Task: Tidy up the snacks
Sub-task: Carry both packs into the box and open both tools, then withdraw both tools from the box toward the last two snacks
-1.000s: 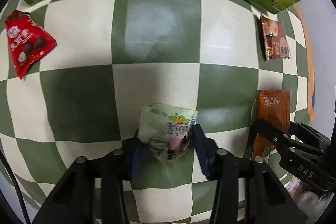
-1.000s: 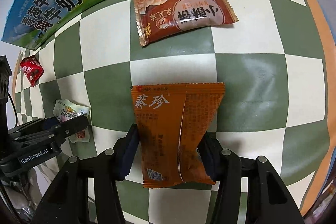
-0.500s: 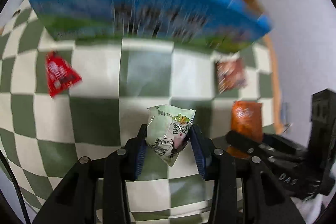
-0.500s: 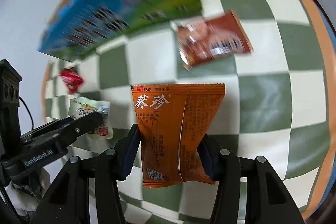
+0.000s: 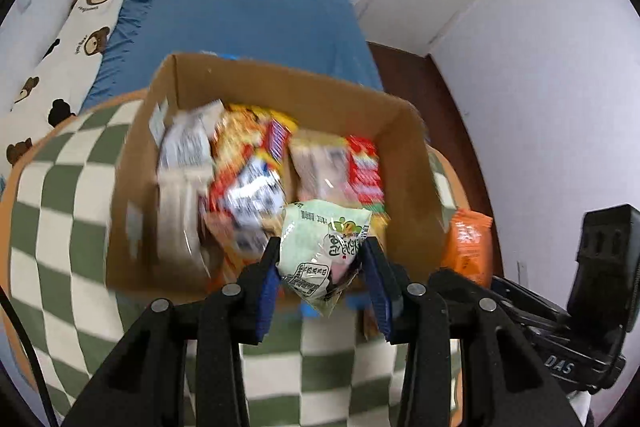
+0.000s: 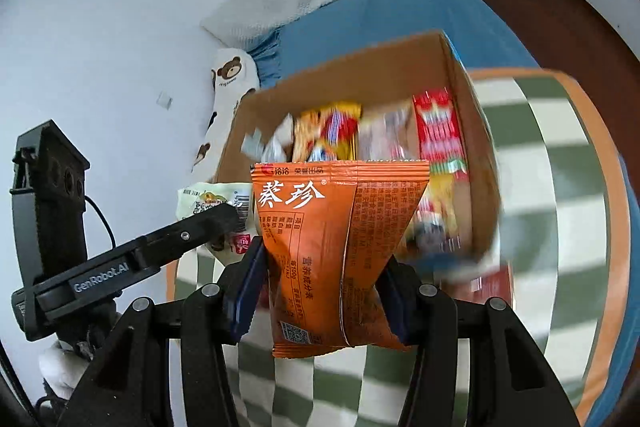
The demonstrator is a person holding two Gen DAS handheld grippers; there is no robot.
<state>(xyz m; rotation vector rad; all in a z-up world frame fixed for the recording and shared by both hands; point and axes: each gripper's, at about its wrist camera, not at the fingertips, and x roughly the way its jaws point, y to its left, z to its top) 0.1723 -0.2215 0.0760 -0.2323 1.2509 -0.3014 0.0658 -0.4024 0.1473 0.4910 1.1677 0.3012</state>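
Two grippers hold snacks. Our left gripper (image 5: 322, 277) pinches a pale green packet (image 5: 324, 251) at lower centre, its bottom corner hanging between the fingers. Our right gripper (image 6: 320, 291) clamps an orange packet (image 6: 340, 251), whose sides are covered by the pads. Behind them, the cardboard box (image 5: 280, 87) holds blurred, unreadable snacks on the checkered cloth (image 5: 48, 195).

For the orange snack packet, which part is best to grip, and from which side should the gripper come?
Grip the lower half of the orange snack packet, coming from below with a finger on each side edge, as the right gripper does. The packet is flat, soft and upright; it narrows where pinched.
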